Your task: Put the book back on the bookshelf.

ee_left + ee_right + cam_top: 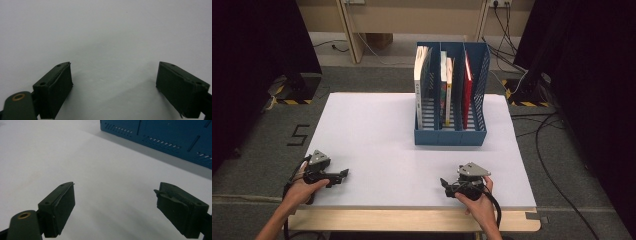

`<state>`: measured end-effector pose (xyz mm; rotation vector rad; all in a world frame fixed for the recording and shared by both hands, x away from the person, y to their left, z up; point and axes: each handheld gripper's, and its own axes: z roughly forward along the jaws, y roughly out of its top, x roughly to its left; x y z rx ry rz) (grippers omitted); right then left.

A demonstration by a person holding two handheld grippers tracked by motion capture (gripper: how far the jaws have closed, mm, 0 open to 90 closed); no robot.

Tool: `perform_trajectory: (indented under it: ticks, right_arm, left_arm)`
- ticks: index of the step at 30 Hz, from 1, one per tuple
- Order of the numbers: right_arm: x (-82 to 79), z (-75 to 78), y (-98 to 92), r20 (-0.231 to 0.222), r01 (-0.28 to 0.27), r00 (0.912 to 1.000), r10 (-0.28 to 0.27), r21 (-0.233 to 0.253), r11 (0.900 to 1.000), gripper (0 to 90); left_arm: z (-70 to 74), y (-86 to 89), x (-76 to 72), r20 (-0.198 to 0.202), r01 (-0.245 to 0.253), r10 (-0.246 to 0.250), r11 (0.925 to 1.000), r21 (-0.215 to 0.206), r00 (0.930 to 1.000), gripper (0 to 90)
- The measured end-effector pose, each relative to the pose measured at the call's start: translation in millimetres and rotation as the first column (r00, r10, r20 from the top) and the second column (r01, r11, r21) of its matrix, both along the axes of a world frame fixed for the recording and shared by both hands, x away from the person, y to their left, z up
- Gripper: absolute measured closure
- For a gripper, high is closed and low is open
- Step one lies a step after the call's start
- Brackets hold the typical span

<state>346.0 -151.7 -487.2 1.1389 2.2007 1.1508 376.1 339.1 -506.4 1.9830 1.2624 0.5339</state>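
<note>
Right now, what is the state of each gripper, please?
Left gripper: open, holding nothing, over the bare white table.
Right gripper: open, holding nothing, pointed toward the blue file rack.

A lab: black curtains (pixel 257 50), floor cables (pixel 557 165), hazard-taped stands (pixel 292 95).

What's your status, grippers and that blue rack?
Left gripper open, right gripper open, both empty at near edge. Blue rack upright, books inside. Nothing between.
</note>
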Motion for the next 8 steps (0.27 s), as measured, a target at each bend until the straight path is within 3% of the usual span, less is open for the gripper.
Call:
perform_trajectory:
  ticks: [8]
  right_arm:
    - [-3.4,-1.3,-2.9,-0.011,0.001,0.9999,-0.001,-0.006,1.0,15.8]
  left_arm:
    - [0.0,0.1,0.0,0.0,0.0,0.0,1.0,-0.001,1.0,12.5]
